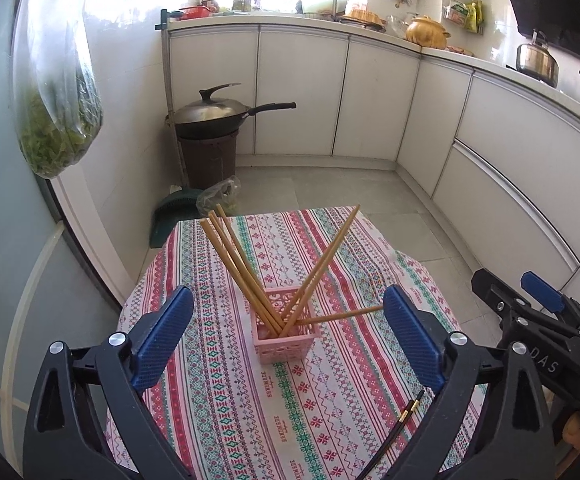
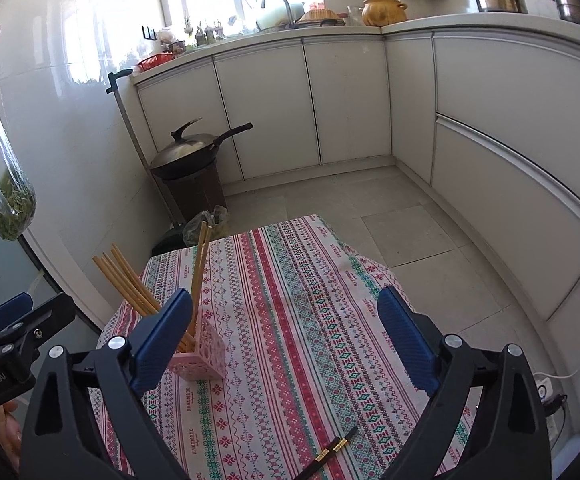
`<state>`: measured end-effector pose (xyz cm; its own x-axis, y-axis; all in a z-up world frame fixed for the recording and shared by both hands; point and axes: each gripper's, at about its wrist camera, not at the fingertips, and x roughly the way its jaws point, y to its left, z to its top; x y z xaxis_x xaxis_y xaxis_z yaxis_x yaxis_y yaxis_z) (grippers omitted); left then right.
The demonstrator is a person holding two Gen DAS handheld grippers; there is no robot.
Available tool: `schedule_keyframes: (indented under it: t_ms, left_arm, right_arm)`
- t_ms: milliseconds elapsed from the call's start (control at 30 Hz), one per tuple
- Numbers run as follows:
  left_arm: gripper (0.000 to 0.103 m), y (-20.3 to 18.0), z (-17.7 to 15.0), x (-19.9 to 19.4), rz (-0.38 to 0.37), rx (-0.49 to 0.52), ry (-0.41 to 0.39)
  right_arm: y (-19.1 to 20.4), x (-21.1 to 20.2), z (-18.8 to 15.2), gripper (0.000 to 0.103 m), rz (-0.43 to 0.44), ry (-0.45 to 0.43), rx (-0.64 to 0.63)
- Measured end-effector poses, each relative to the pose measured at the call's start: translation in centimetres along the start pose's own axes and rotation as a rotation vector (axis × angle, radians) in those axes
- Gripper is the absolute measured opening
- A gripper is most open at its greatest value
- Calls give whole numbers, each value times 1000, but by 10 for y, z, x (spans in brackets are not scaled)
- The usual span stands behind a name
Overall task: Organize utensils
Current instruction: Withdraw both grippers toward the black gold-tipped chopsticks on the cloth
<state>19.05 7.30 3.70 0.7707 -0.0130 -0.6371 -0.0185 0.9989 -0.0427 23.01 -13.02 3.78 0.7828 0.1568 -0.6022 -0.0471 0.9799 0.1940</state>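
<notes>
Both grippers are spread wide with nothing between the pads, the left gripper (image 1: 285, 320) hanging right over the pink basket (image 1: 285, 340) on the patterned tablecloth (image 1: 217, 400), and the right gripper (image 2: 285, 320) off to its side. The wooden chopsticks (image 1: 245, 276) already sit in the basket, fanned out, one (image 1: 340, 314) poking sideways toward the left gripper's right pad. A black pair of chopsticks (image 2: 330, 458) lies flat on the cloth near the front edge, with a lidded wok (image 1: 213, 114) parked on the floor behind.

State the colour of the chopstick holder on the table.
Pink, with a lattice-patterned wall. The holder shows best in the left wrist view.
</notes>
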Motion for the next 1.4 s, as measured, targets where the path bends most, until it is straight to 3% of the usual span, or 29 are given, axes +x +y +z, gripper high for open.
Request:
schedule_keyframes:
  t_ms: [433,700,933,1133,1267,1400]
  left_arm:
    - [96,-25,-29,10,-13,63,70]
    - [96,-41,-50,25,-23,115,140]
    - [96,-76,-89,61,-89,223,292]
    - [96,-114,-118,102,-178,284,441]
    - [95,-125,-127,138,-176,258,544]
    - [79,-130,-134,171,-185,207,672]
  right_arm:
    - [-30,-7,-25,96,-18,62,30]
    - [-58,-1,-56,96,-63,161,64]
    - [-124,10,-101,96,-114,340,327]
    - [-169,10,-135,96,-170,419,520]
    - [-183,11,-144,96,-162,445,584]
    - [-191,17,-148,96,-135,480,624]
